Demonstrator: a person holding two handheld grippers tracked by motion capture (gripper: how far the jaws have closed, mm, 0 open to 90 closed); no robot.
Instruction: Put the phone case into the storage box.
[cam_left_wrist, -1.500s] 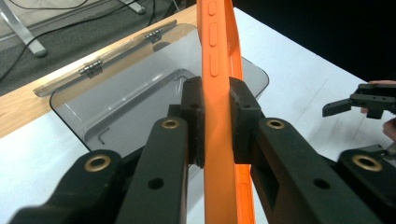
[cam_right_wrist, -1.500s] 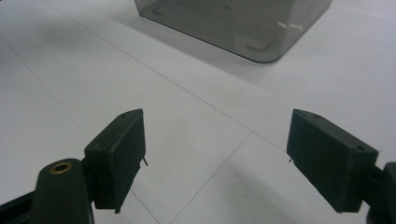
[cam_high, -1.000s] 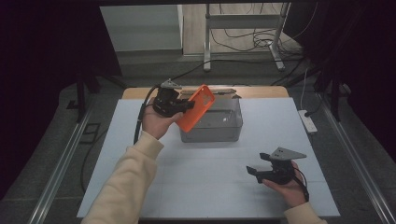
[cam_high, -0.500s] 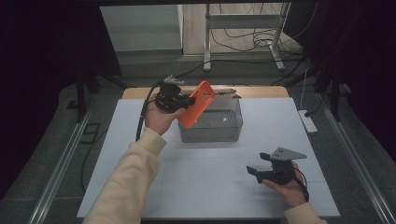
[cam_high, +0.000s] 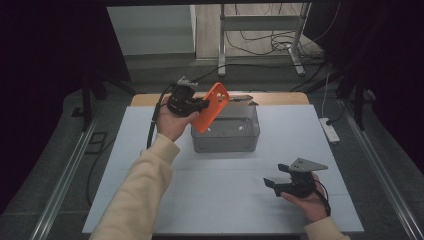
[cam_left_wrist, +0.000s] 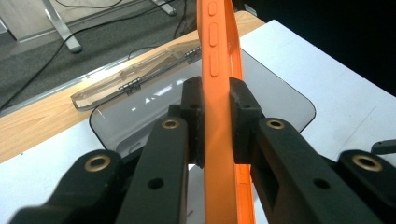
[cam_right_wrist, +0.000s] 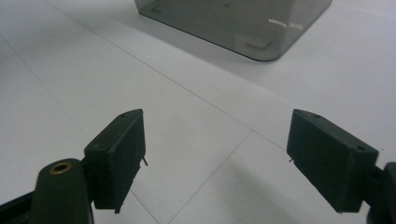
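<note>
My left gripper (cam_high: 200, 105) is shut on an orange phone case (cam_high: 211, 106), held tilted in the air above the left rim of a smoky clear plastic box (cam_high: 226, 134). In the left gripper view the case (cam_left_wrist: 218, 70) stands edge-on between the two pads (cam_left_wrist: 192, 112), over the open box (cam_left_wrist: 261, 84). The box's clear lid (cam_left_wrist: 135, 77) hangs open behind it. My right gripper (cam_high: 272, 184) rests low at the front right of the table, open with nothing in it; its pads (cam_right_wrist: 119, 149) stand wide apart over the white table.
A white tabletop (cam_high: 240, 200) covers the work area, with a wooden strip (cam_high: 280, 98) along its far edge. A white power strip (cam_high: 330, 131) lies at the right edge. Cables and a metal stand (cam_high: 260, 45) are on the floor beyond.
The left hand has lifted the orange case slightly and shifted it a little over the box. The right hand has stayed still.
</note>
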